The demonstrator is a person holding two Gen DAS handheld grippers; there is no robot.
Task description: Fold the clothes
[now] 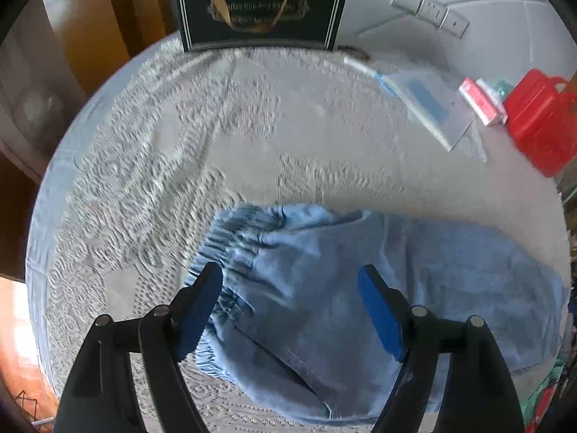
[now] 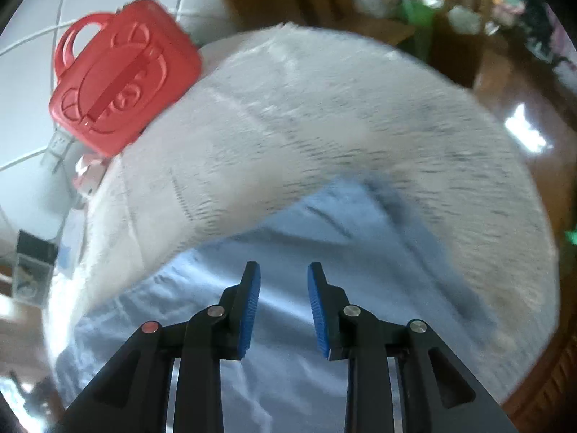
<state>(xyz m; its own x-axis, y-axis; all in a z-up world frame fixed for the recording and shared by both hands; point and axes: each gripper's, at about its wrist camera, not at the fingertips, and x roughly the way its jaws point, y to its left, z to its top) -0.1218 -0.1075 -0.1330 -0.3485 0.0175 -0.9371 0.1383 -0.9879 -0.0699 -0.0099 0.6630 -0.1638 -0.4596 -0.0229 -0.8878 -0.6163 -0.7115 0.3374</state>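
Left gripper (image 1: 290, 281) spread wide, empty, above the blue trousers' (image 1: 324, 288) elastic waistband; right gripper (image 2: 283, 274) parted narrowly, holding nothing, over pale cloth; beyond lies bare lace tablecloth (image 1: 144, 151) — rim objects: red container (image 1: 537, 119), dark box (image 1: 263, 7).

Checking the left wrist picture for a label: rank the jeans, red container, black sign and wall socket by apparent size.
1. jeans
2. black sign
3. red container, partly cut off at the edge, so unsure against the sign
4. wall socket
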